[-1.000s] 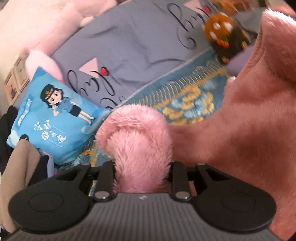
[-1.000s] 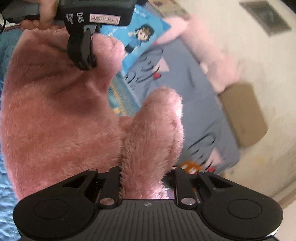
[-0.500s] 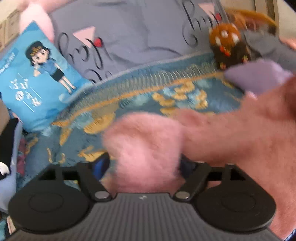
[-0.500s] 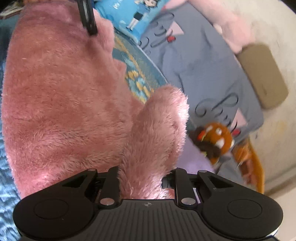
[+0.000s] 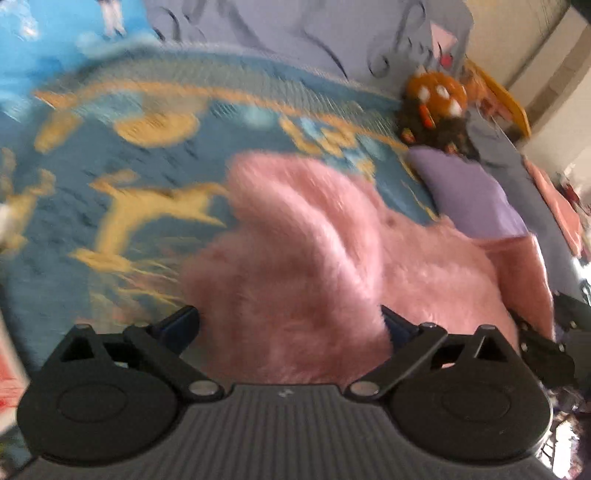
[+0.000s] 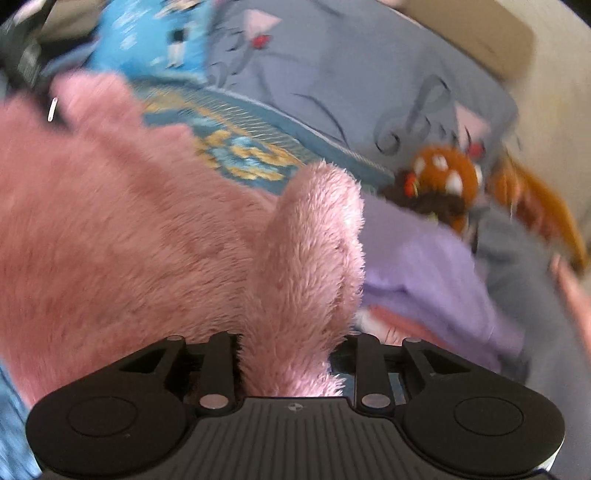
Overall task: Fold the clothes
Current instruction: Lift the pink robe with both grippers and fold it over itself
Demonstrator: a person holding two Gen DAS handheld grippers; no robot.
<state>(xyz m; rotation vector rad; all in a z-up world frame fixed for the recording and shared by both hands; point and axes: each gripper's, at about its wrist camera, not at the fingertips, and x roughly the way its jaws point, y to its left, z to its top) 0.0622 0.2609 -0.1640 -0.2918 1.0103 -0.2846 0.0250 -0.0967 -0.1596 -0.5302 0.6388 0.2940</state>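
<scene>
A pink fluffy garment [image 5: 332, 258] lies on the blue and gold blanket [image 5: 110, 192]. My left gripper [image 5: 288, 325] hovers low over one bunched corner. Its jaws are opening and stand spread wide, with the fluff loose between the fingers [image 5: 177, 326]. In the right wrist view the same garment [image 6: 110, 229] spreads to the left, and one corner stands up as a fold between the jaws of my right gripper [image 6: 293, 354]. That gripper is starting to open, but the fold still stands up in its grip. Fluff hides the fingertips of both.
Beyond the blanket lie a grey-blue duvet with script [image 5: 295, 33] and a blue cartoon pillow [image 6: 147, 44]. An orange and brown plush toy [image 6: 443, 177] sits at the right, with a folded lilac garment [image 6: 424, 266] beside the pink one. A cardboard box [image 6: 480, 37] stands by the wall.
The left jaws went from clamped on the pink corner to spread wide. Both grippers tipped down and swung along the bed, bringing the garment down onto the blanket. The right still has its fold.
</scene>
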